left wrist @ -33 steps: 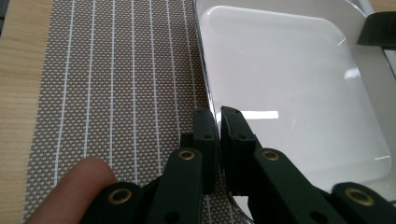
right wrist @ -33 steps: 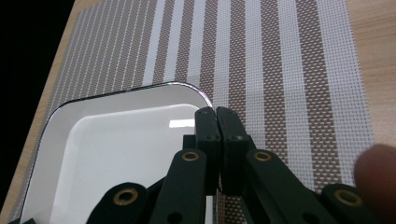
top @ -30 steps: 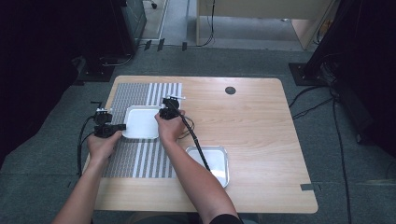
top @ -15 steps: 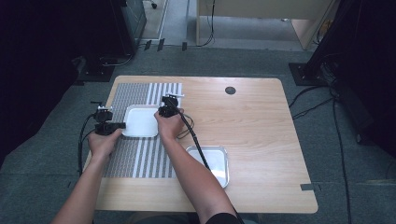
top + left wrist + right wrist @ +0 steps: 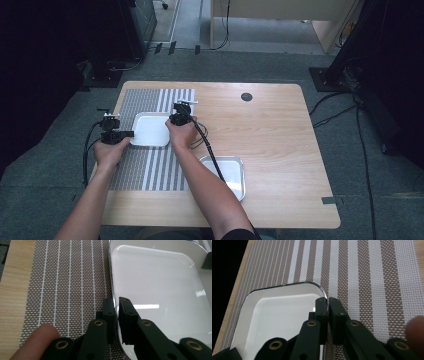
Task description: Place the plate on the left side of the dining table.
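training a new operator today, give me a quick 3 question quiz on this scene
1. True or false: both grippers are shut on the rim of the white tray.
2. What lies under that tray? A) bare wood B) striped placemat C) a towel
3. Where is the second tray relative to the right forearm?

Key
1. True: the left gripper and the right gripper each pinch an opposite rim.
2. B
3. It sits on the table beside and partly under the forearm, off the placemat.

Tray [image 5: 160, 290] glossy white, chrome-like rim; placemat [image 5: 72, 282] woven mesh, matt; table [image 5: 270, 130] wood-grain.
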Motion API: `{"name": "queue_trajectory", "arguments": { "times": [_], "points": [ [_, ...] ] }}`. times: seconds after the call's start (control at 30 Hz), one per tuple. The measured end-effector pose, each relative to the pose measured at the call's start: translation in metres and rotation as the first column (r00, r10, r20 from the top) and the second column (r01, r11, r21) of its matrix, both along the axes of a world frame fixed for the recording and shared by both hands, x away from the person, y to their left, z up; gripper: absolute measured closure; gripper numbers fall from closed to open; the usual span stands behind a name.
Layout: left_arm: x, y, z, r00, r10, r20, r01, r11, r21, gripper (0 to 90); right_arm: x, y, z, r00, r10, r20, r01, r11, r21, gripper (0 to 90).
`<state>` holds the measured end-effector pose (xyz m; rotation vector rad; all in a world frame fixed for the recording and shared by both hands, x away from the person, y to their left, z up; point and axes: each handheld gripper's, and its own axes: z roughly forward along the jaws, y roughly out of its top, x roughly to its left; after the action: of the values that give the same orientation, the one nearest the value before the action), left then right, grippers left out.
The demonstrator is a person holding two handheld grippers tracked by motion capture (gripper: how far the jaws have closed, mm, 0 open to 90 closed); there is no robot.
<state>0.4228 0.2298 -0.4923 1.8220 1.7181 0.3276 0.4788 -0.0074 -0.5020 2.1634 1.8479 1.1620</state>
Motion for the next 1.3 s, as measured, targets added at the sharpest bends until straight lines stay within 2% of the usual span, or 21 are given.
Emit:
{"name": "queue_trajectory", "arguments": {
  "times": [0.03,0.1,0.13,0.17,0.27,0.3,0.4,0.5,0.6,0.63,0.67,0.7,0.77,0.8,0.97,1.03,1.07,1.13,1.17,1.2,1.3],
  "points": [
    [-0.001,0.001,0.000,1.0000,0.001,0.003,-0.001,1.0000,0.003,79.0,0.000,-0.001,0.000,1.0000,0.003,0.004,-0.003,1.0000,-0.004,81.7],
    [-0.001,0.001,0.000,0.9999,0.006,0.011,-0.006,1.0000,-0.002,73.5,0.000,-0.001,0.000,1.0000,0.004,0.005,-0.004,1.0000,-0.004,80.0],
    [-0.002,0.002,0.001,0.9998,0.013,0.018,-0.013,0.9999,-0.005,73.5,-0.001,-0.002,0.001,0.9999,0.010,0.008,-0.010,0.9999,-0.006,77.2],
    [-0.003,0.005,0.002,0.9995,0.025,0.021,-0.024,0.9996,-0.014,67.2,-0.001,-0.004,0.003,1.0000,0.009,0.001,-0.009,1.0000,-0.001,70.6],
    [-0.004,0.006,0.002,0.9995,0.027,0.014,-0.027,0.9994,-0.020,62.2,0.000,-0.005,0.004,0.9999,0.011,0.003,-0.011,0.9999,0.000,68.8],
    [-0.006,0.007,0.002,0.9991,0.037,0.021,-0.037,0.9992,-0.017,54.6,0.000,-0.009,0.006,0.9997,0.016,0.020,-0.016,0.9999,-0.004,65.8],
    [-0.009,0.006,0.005,0.9984,0.047,0.031,-0.047,0.9989,-0.009,40.3,-0.001,-0.012,0.009,0.9985,0.031,0.045,-0.031,0.9995,-0.008,61.5],
    [-0.013,0.005,0.008,0.9986,0.037,0.037,-0.037,0.9991,-0.021,27.3,-0.005,-0.013,0.012,0.9940,0.070,0.084,-0.064,0.9957,-0.066,57.3],
    [-0.017,0.006,0.010,0.9983,0.035,0.046,-0.034,0.9991,-0.026,20.3,-0.009,-0.019,0.015,0.9826,0.097,0.159,-0.079,0.9906,-0.111,56.6],
    [-0.022,0.007,0.013,0.9978,0.031,0.059,-0.028,0.9989,-0.038,19.4,-0.010,-0.022,0.015,0.9756,0.112,0.189,-0.086,0.9858,-0.144,53.9],
    [-0.024,0.007,0.014,0.9976,0.028,0.064,-0.025,0.9989,-0.040,18.7,-0.011,-0.025,0.016,0.9726,0.123,0.197,-0.090,0.9812,-0.171,53.0],
    [-0.026,0.008,0.015,0.9971,0.025,0.072,-0.022,0.9989,-0.043,18.4,-0.011,-0.028,0.016,0.9713,0.128,0.201,-0.093,0.9804,-0.174,52.7],
    [-0.028,0.008,0.017,0.9969,0.022,0.076,-0.019,0.9988,-0.045,17.8,-0.012,-0.032,0.017,0.9722,0.124,0.199,-0.093,0.9833,-0.156,51.2],
    [-0.033,0.009,0.020,0.9954,0.023,0.093,-0.018,0.9984,-0.053,17.5,-0.013,-0.039,0.020,0.9763,0.132,0.172,-0.107,0.9836,-0.146,43.2],
    [-0.041,0.009,0.026,0.9932,0.019,0.114,-0.012,0.9978,-0.065,16.5,-0.021,-0.049,0.027,0.9661,0.170,0.194,-0.143,0.9785,-0.149,35.2],
    [-0.046,0.007,0.028,0.9918,0.008,0.127,0.001,0.9974,-0.073,16.6,-0.026,-0.055,0.031,0.9608,0.183,0.208,-0.160,0.9794,-0.123,32.4],
    [-0.049,0.006,0.029,0.9904,-0.006,0.138,0.017,0.9964,-0.083,16.8,-0.030,-0.058,0.033,0.9571,0.201,0.209,-0.172,0.9739,-0.148,31.6],
    [-0.054,0.005,0.030,0.9868,-0.019,0.161,0.033,0.9958,-0.085,16.9,-0.035,-0.064,0.036,0.9515,0.209,0.226,-0.178,0.9727,-0.149,30.8],
    [-0.054,0.005,0.030,0.9868,-0.019,0.161,0.033,0.9958,-0.085,16.8,-0.035,-0.064,0.036,0.9515,0.209,0.226,-0.178,0.9727,-0.149,30.8],
    [-0.059,0.004,0.031,0.9821,-0.023,0.187,0.038,0.9962,-0.078,16.8,-0.040,-0.071,0.038,0.9475,0.213,0.238,-0.185,0.9731,-0.138,30.3],
    [-0.062,0.002,0.031,0.9802,-0.023,0.197,0.036,0.9976,-0.060,16.7,-0.044,-0.076,0.039,0.9475,0.212,0.240,-0.184,0.9739,-0.133,30.1]
  ]
}}
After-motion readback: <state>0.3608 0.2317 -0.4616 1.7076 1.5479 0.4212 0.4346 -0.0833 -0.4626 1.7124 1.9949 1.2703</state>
